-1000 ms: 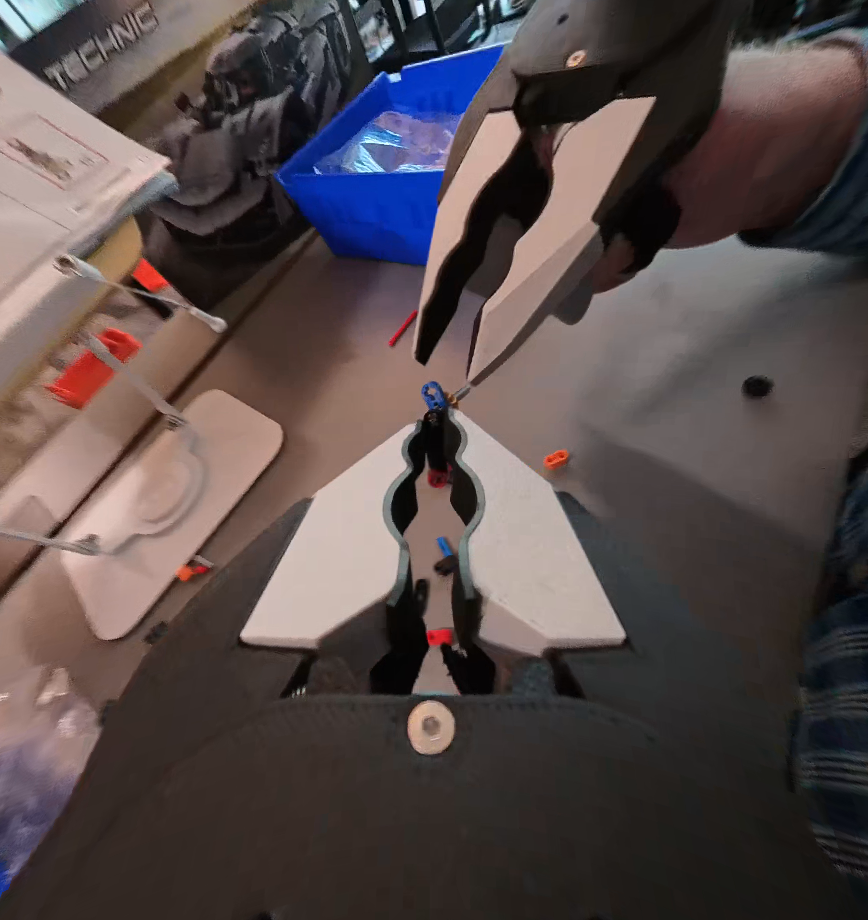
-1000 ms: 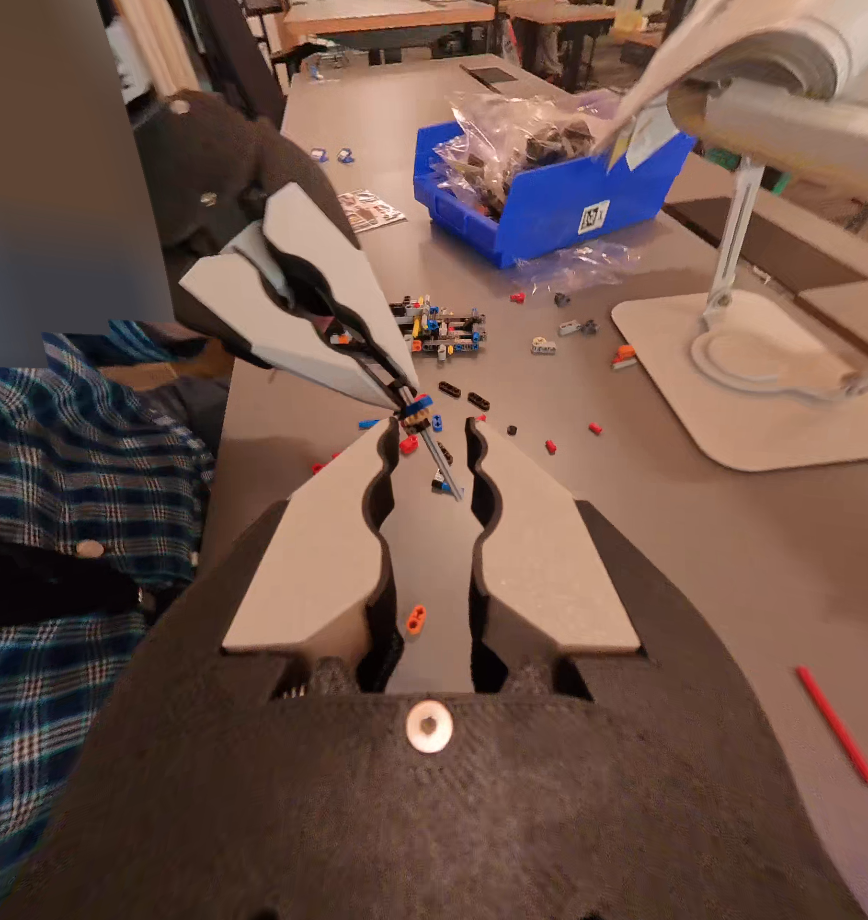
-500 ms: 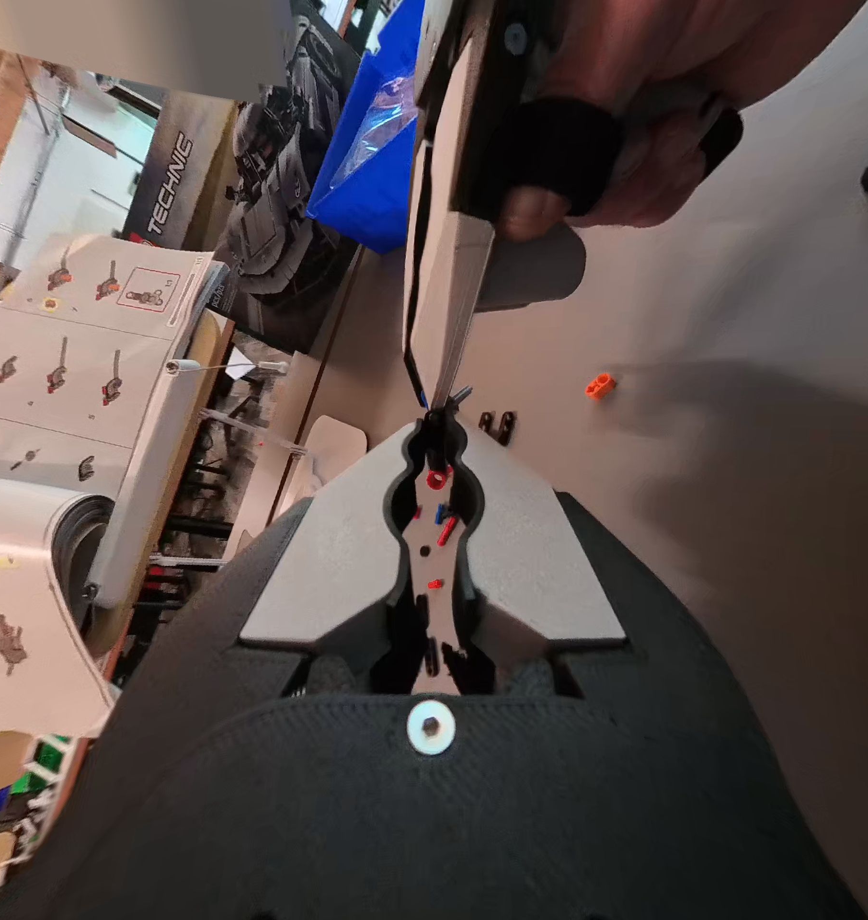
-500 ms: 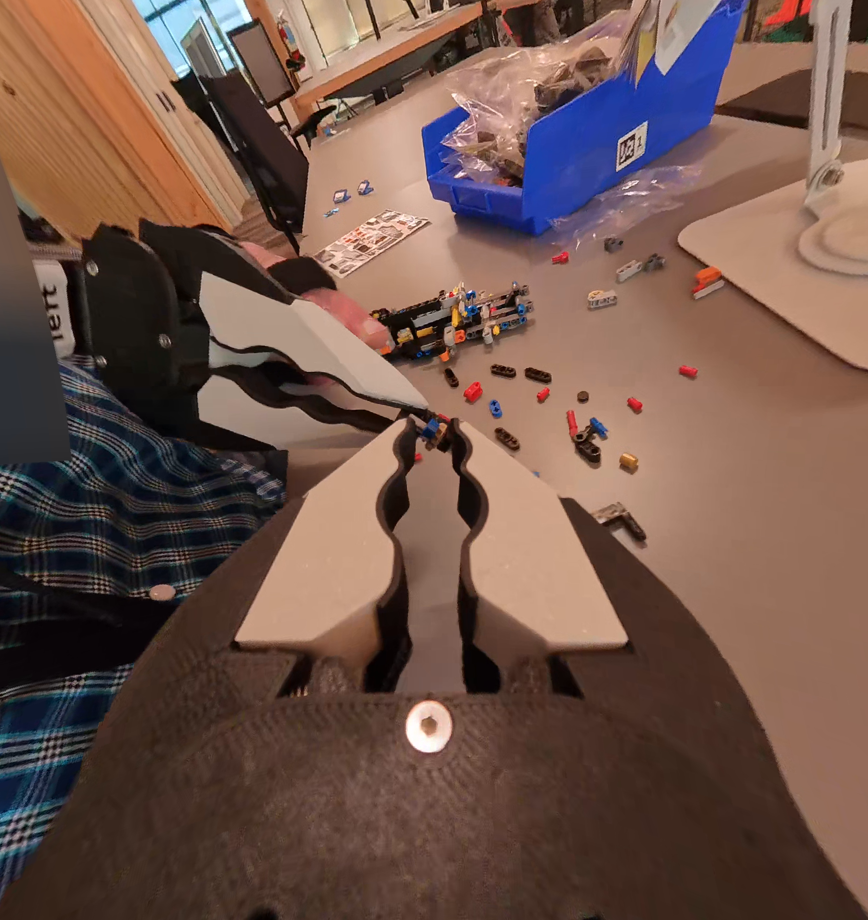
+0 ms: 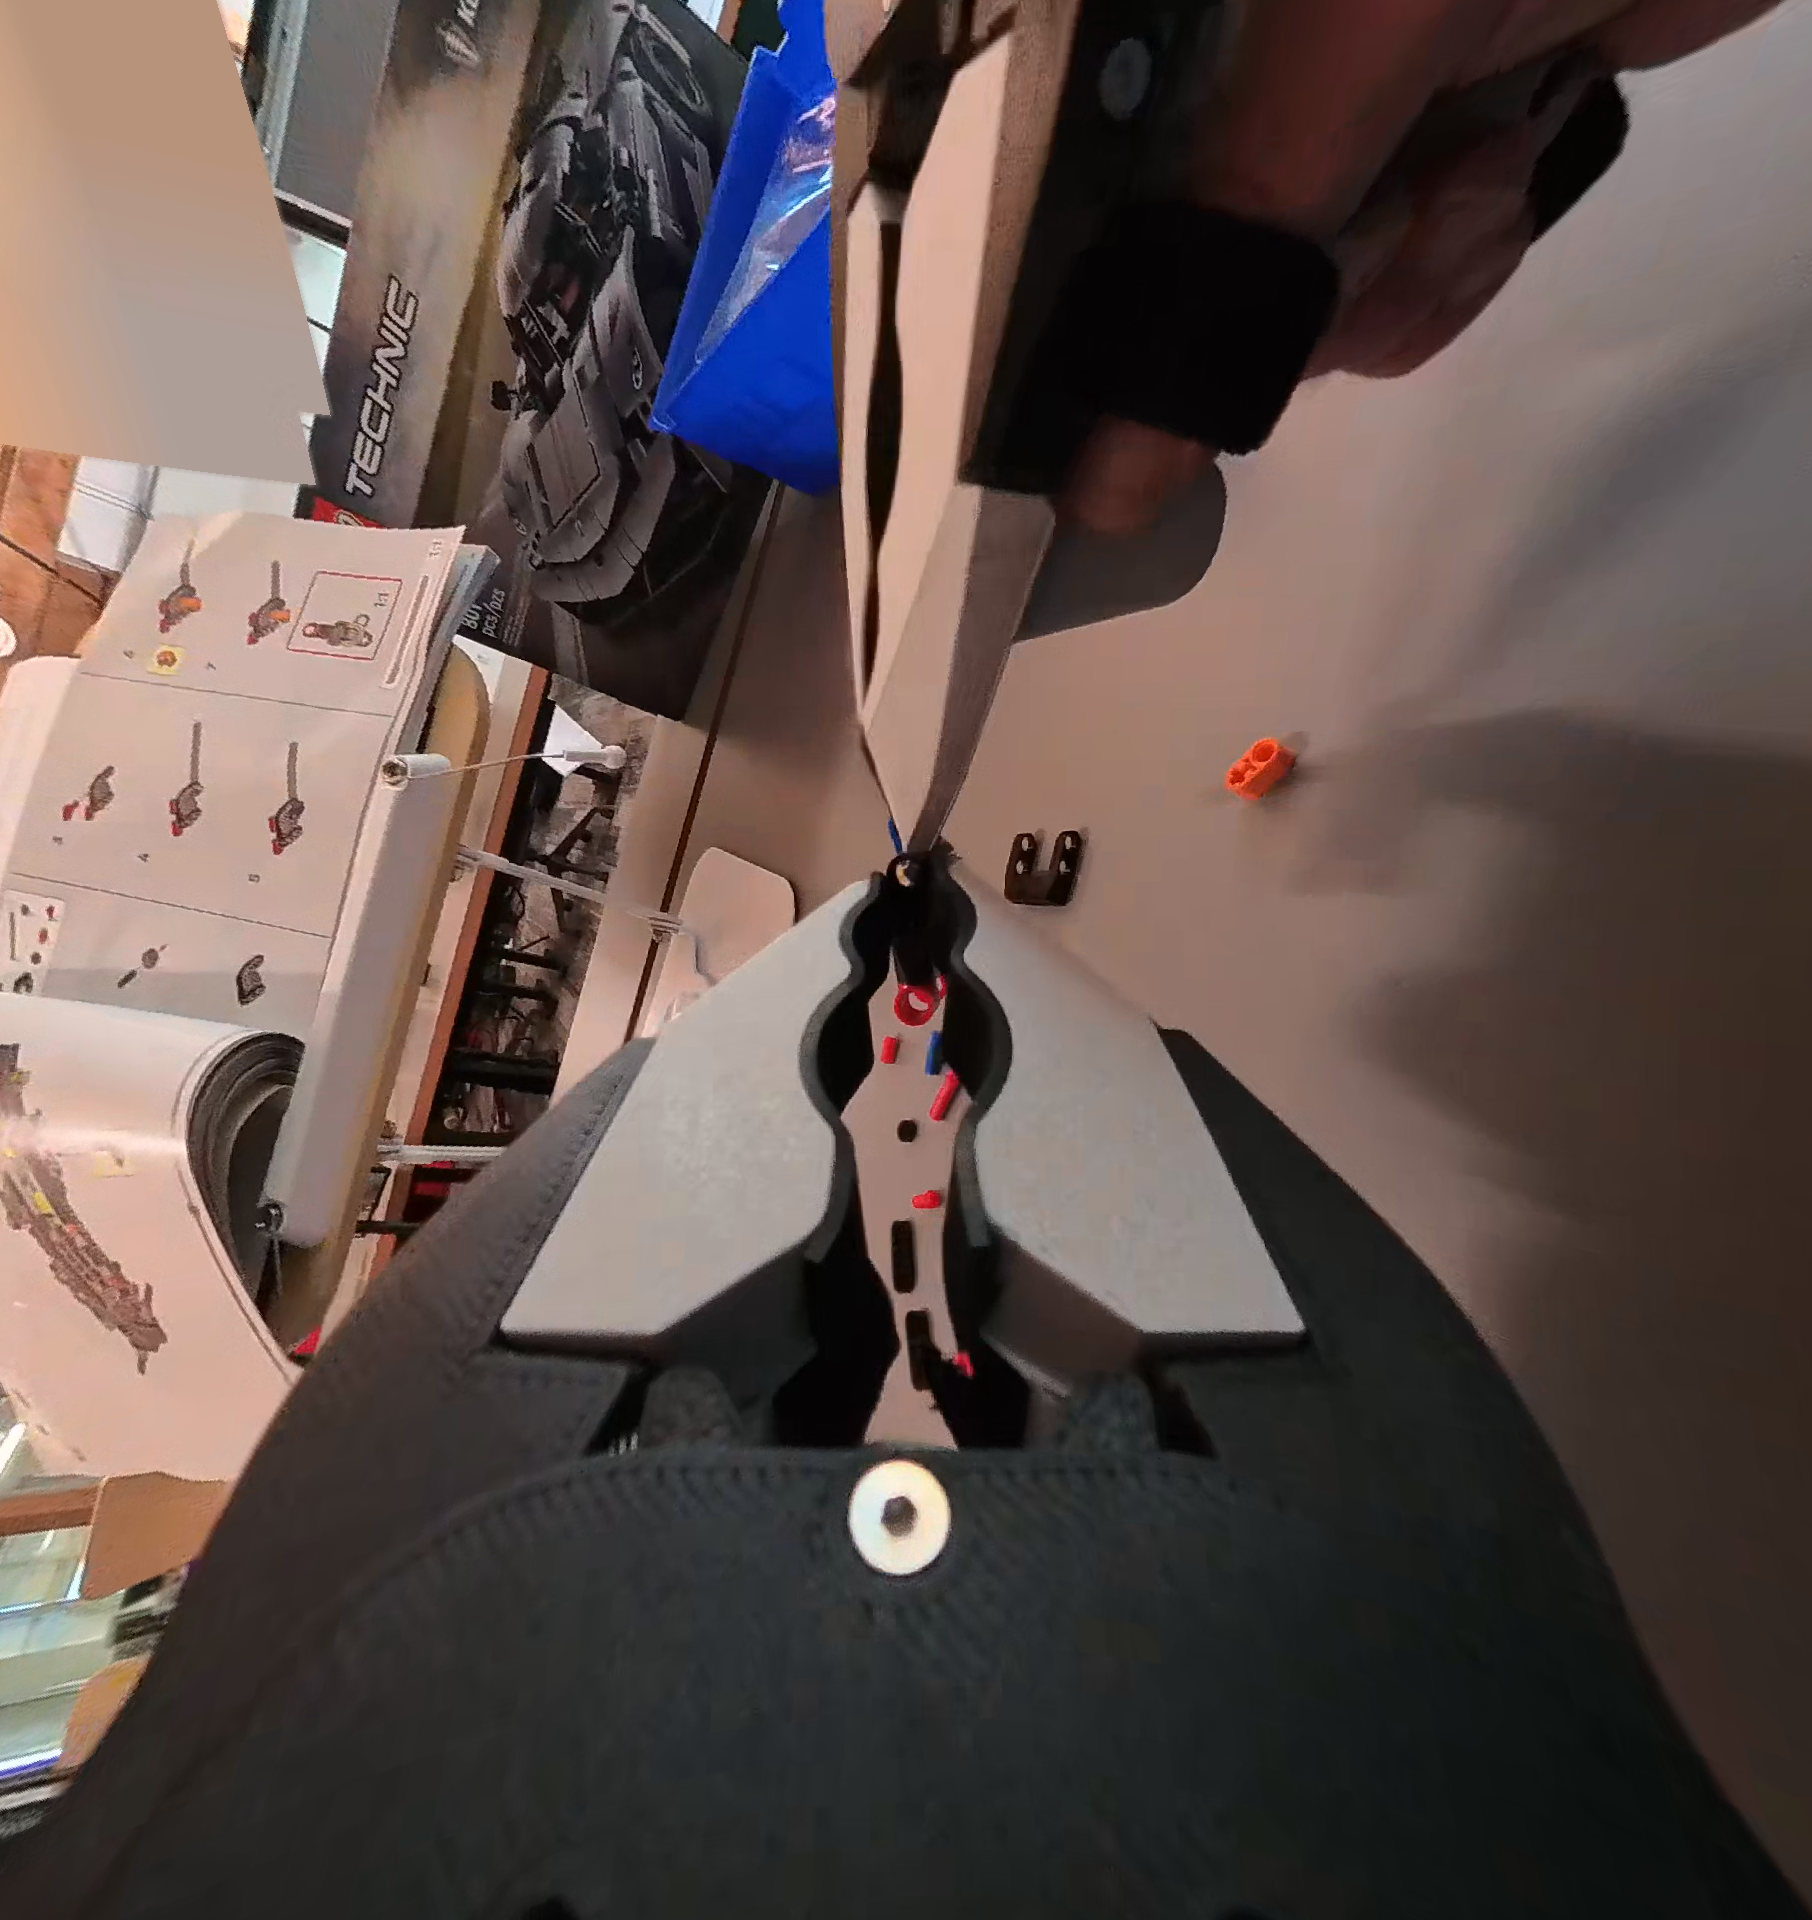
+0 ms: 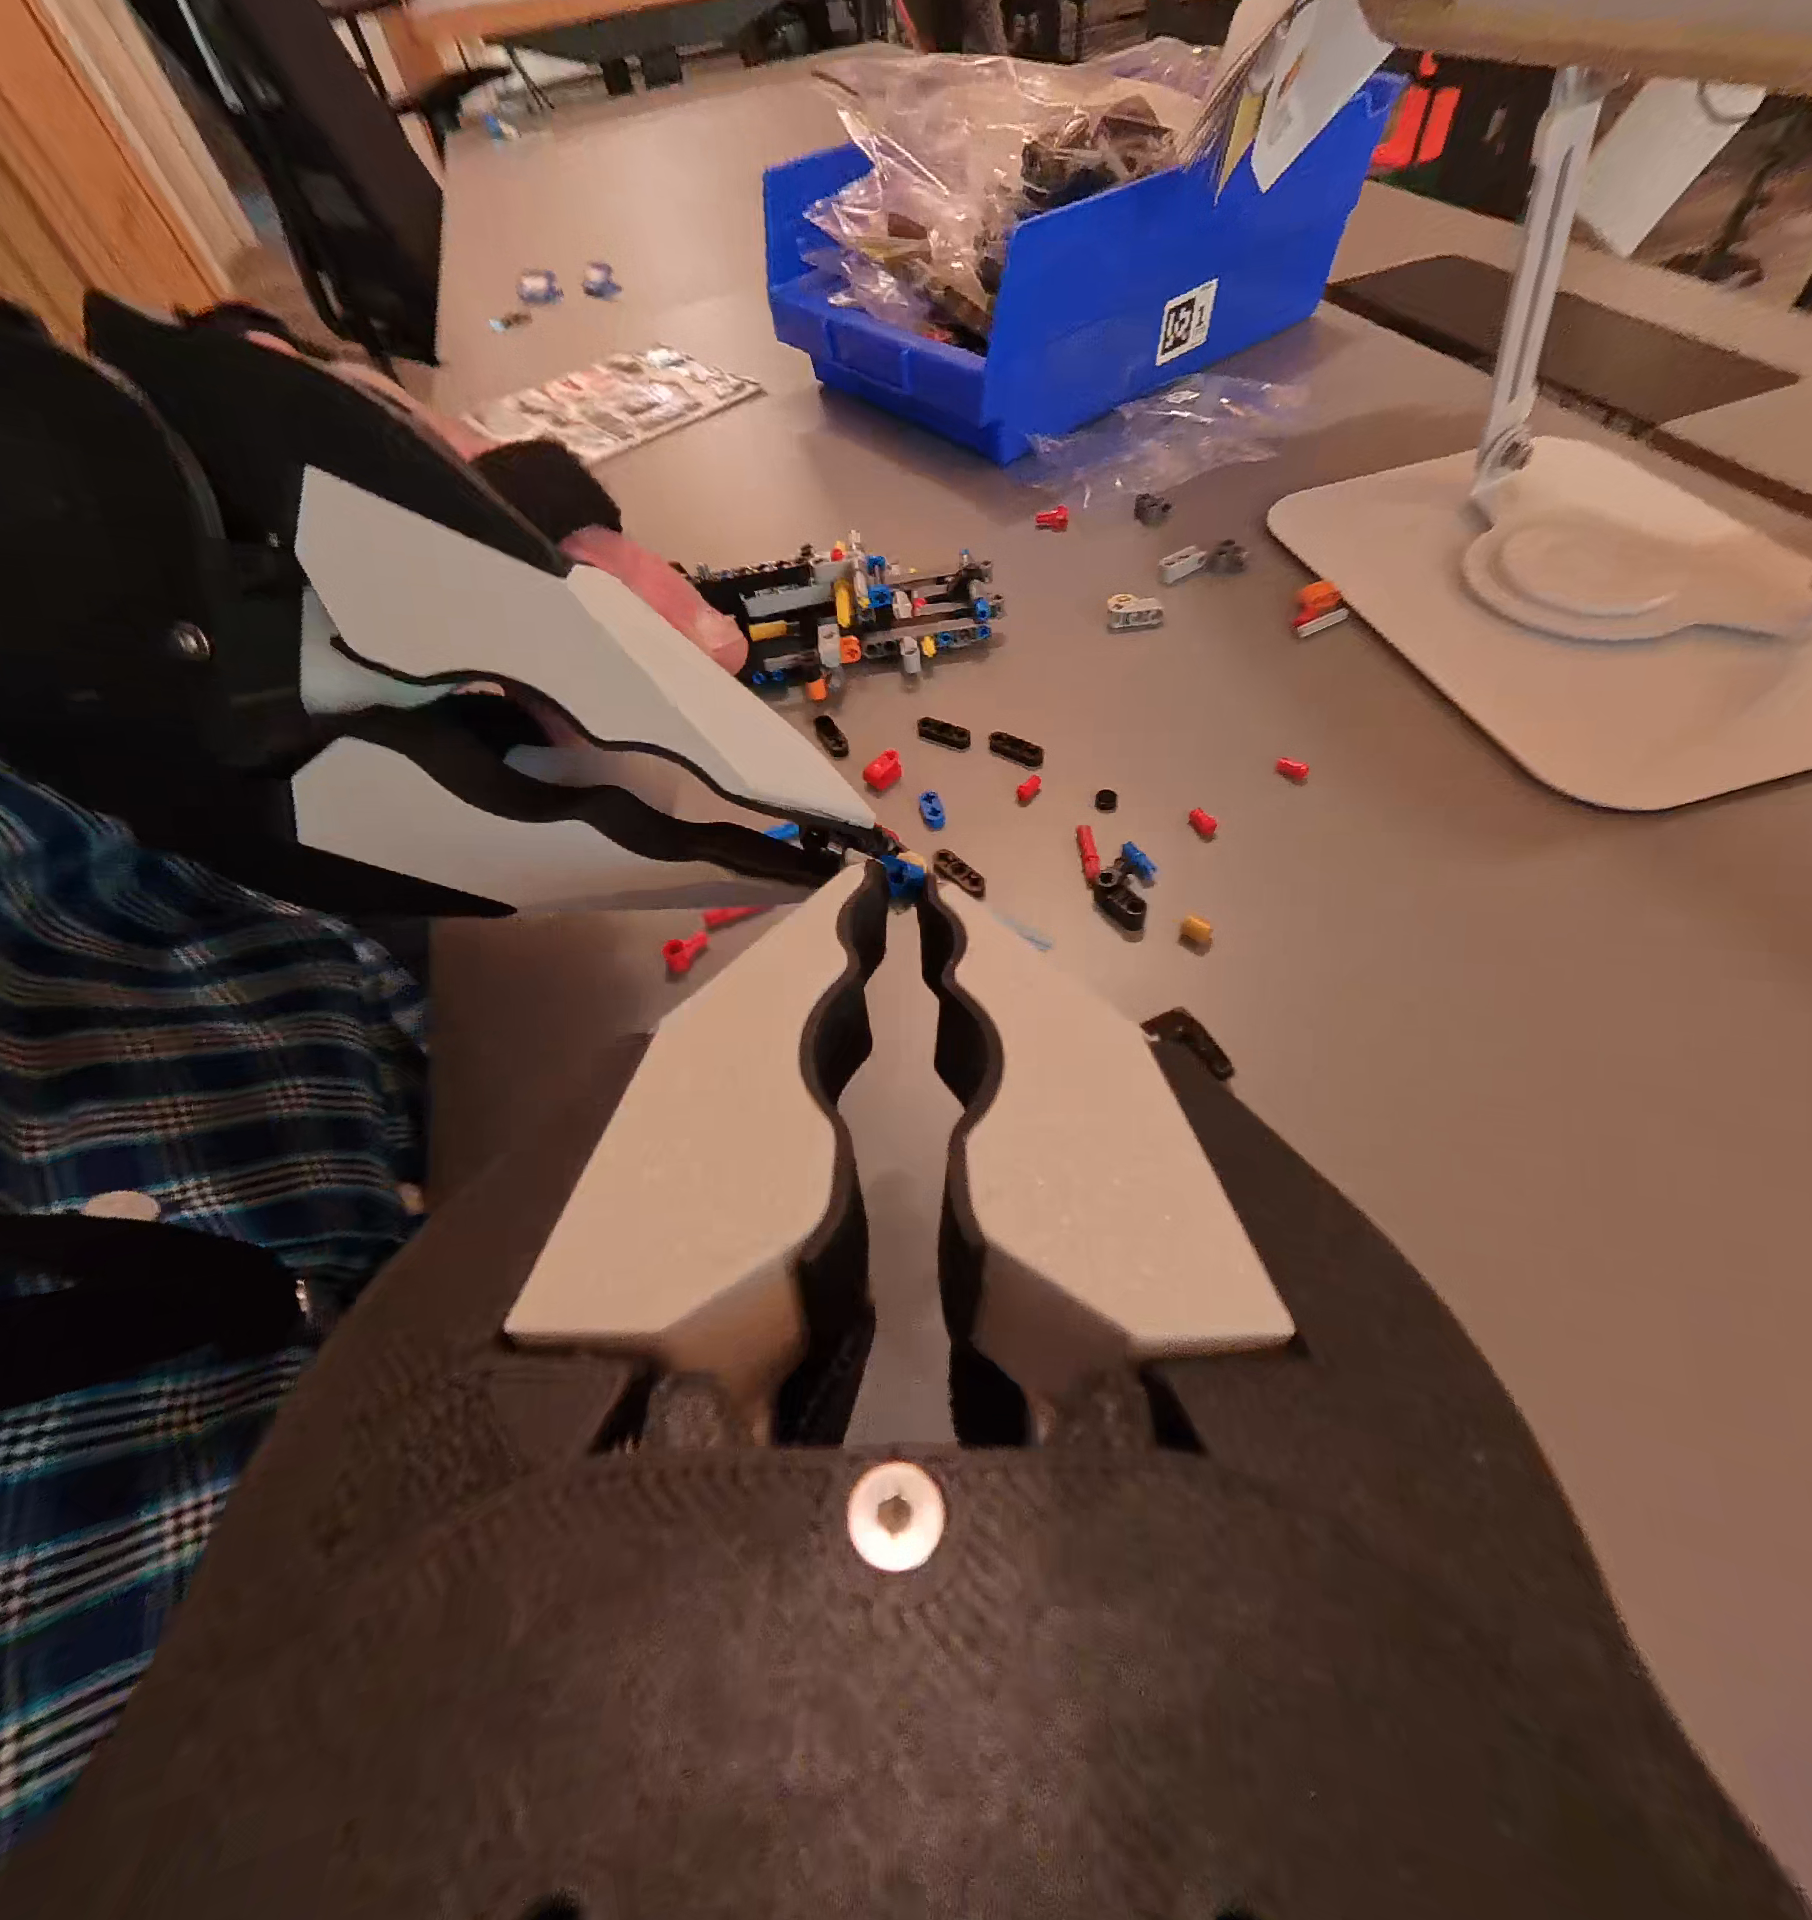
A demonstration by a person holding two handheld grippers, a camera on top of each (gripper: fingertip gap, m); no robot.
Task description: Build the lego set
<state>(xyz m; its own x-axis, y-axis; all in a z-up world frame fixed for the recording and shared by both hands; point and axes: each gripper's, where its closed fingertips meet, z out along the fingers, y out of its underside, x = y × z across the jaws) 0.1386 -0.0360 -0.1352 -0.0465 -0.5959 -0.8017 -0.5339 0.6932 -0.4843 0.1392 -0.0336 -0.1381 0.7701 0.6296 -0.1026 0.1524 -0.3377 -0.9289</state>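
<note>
The left gripper point(image 5: 907, 894) is pinching a small black lego piece point(image 5: 910, 914) at its fingertips, with a red ring-shaped part point(image 5: 914, 1003) sitting just behind it in the narrow gap between the fingers. The right gripper point(image 6: 897, 883) is meeting it tip to tip above the desk point(image 6: 1401, 1091), its fingers drawn close and nipping a small blue piece point(image 6: 900, 871) at the joint; exactly how the blue and black pieces are joined is too small to tell. In the left wrist view the right gripper is coming down from above, a hand point(image 5: 1401, 208) wrapped around its body. The partly built lego frame point(image 6: 860, 613), black with yellow, blue and grey bits, is lying near the middle of the desk, well apart from both grippers. Loose red, blue and black pins and links point(image 6: 1037, 779) are lying scattered between the frame and the grippers, and an orange connector point(image 5: 1260, 767) is resting alone on bare desk near a black bracket point(image 5: 1045, 865). A blue bin point(image 6: 1068, 301) holding clear bags of parts is standing toward the far edge. A white stand base point(image 6: 1556, 665) is sitting at the right side of the desk, and an open instruction booklet point(image 5: 227, 748) is propped on the stand, with the set's box point(image 5: 528, 343) behind it.
</note>
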